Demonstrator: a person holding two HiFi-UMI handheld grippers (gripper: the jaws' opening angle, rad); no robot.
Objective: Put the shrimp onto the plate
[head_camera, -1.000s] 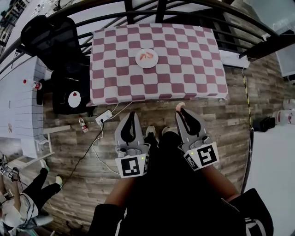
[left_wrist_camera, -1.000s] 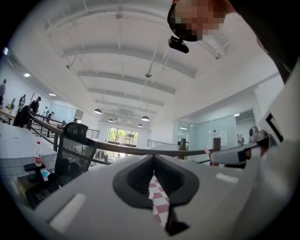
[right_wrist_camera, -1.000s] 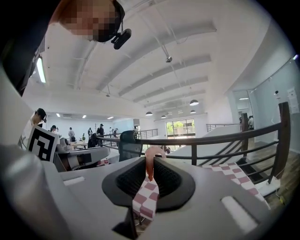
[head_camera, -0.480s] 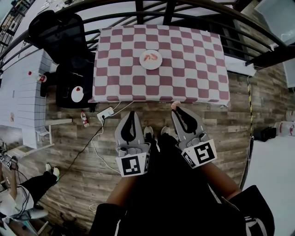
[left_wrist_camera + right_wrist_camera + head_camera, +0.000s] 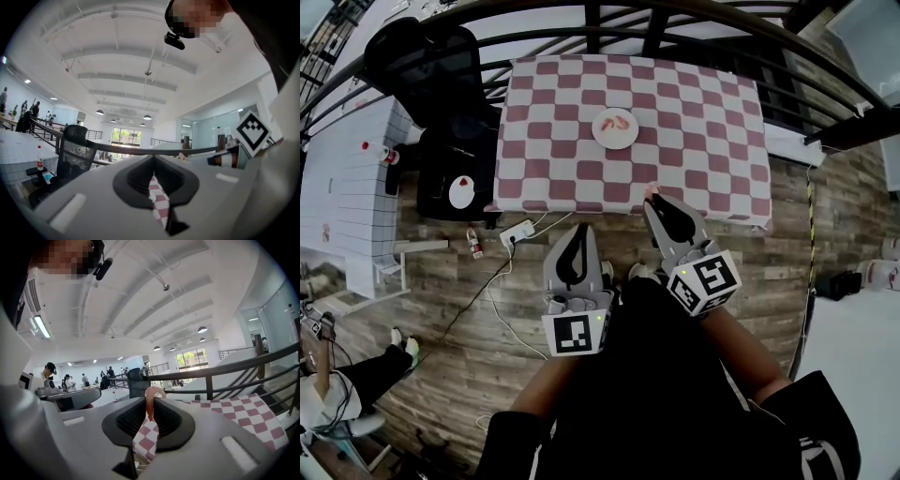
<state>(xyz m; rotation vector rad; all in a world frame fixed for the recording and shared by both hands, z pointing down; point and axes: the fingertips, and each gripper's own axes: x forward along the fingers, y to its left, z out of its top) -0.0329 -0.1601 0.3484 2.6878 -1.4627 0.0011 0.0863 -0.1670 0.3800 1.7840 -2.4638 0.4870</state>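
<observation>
Item: counter (image 5: 703, 112), covered in a red-and-white checked cloth, set against a dark railing (image 5: 581, 37) on a wood-plank floor (image 5: 469, 375). Plate (image 5: 599, 137): white, round, on the counter's middle toward the far side, carrying plated shrimp (image 5: 618, 123), pink-orange; their number could not be told. Right gripper (image 5: 654, 199): held by the person at the counter's near edge, well apart from the plate, jaws clamped on one shrimp (image 5: 652, 191). In the right gripper view, the right gripper (image 5: 151, 412) showed that shrimp (image 5: 150, 404) pinched upright between the ribbed pads, its curled pink end standing clear above the tips, with checked cloth visible below through the slot. Left gripper (image 5: 578, 232): held over the floor short of the counter, just beside the right one and lower in the head view. In the left gripper view, the left gripper (image 5: 153, 161) had its jaws brought together with nothing between them, only a sliver of cloth seen through the gap behind the tips. Surroundings: black chair (image 5: 422, 66) at the counter's left far corner; black case (image 5: 455, 155) beside it bearing a white disc (image 5: 462, 192); power strip (image 5: 517, 232) with a cable on the floor near the counter's left front corner; small bottle (image 5: 473, 247) lying close to the strip.
</observation>
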